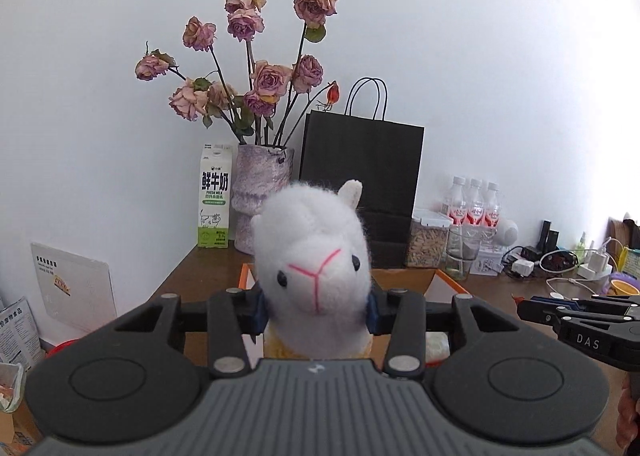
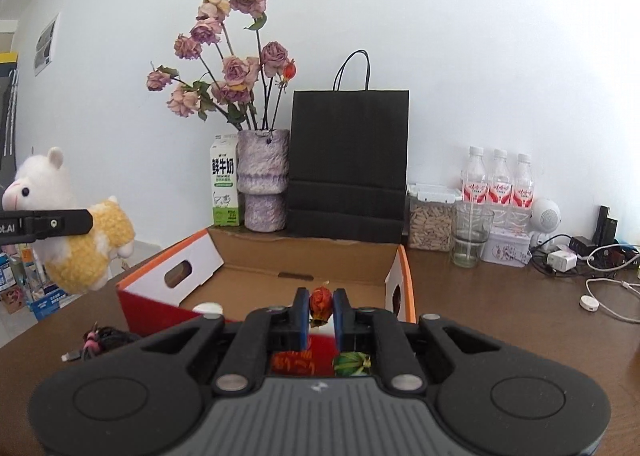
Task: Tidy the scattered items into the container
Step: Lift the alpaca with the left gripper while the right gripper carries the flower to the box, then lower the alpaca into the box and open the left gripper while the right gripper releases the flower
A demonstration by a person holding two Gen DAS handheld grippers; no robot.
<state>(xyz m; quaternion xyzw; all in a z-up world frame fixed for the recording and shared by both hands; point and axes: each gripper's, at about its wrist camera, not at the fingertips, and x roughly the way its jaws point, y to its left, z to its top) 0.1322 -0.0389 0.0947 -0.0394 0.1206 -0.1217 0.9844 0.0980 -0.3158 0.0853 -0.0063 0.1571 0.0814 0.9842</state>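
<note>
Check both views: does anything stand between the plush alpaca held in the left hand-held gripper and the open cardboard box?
Nothing visible does. The white and yellow plush alpaca hangs in the left hand-held gripper beside the open orange-edged cardboard box, whose top is uncovered.

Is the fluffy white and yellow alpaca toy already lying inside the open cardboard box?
No, the left gripper holds the alpaca toy in the air beside the cardboard box.

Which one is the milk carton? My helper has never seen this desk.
Find the black paper bag against the wall, then the purple vase of dried roses left of it. The milk carton stands just left of the vase: white with a green base, the only carton there.
</note>
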